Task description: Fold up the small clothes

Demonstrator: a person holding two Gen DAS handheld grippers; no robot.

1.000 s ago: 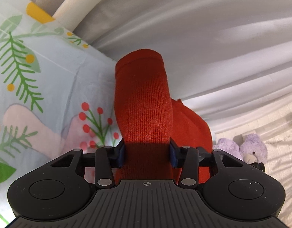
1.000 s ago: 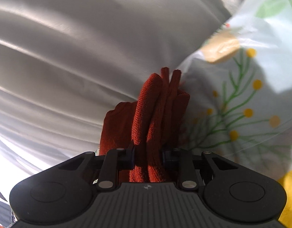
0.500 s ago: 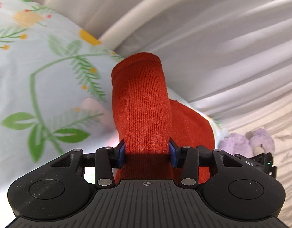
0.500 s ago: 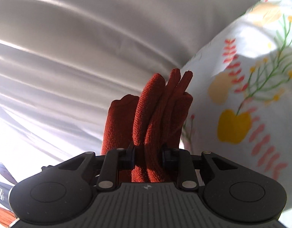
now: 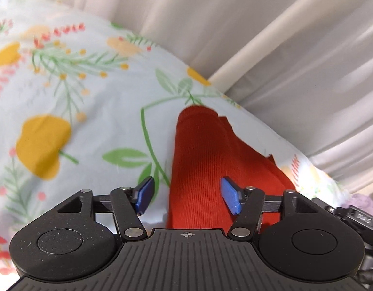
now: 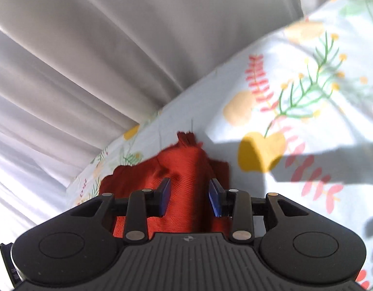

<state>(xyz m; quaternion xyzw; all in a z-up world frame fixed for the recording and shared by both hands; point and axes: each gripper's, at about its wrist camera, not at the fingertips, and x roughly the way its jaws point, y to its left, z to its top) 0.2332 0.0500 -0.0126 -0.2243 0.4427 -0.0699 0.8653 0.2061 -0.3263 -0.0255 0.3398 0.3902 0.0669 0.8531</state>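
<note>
A red ribbed knit garment (image 5: 201, 165) lies on the floral bedsheet (image 5: 84, 111). My left gripper (image 5: 187, 195) is open, its blue pads (image 5: 231, 195) spread apart, with the red cloth lying between them and reaching only the right pad. In the right wrist view the same red garment (image 6: 184, 169) is bunched up on the sheet (image 6: 295, 111). My right gripper (image 6: 189, 197) is open, its blue pads (image 6: 214, 200) standing either side of a raised fold of the cloth.
White pleated curtains (image 5: 271, 36) hang behind the bed in both views (image 6: 89, 60). A purple plush toy (image 5: 363, 200) sits at the far right edge of the left wrist view. Sunlight and shadows fall across the sheet.
Both grippers were shut on the red garment and held it up. They have lowered it to the sheet and both have opened, letting it go.
</note>
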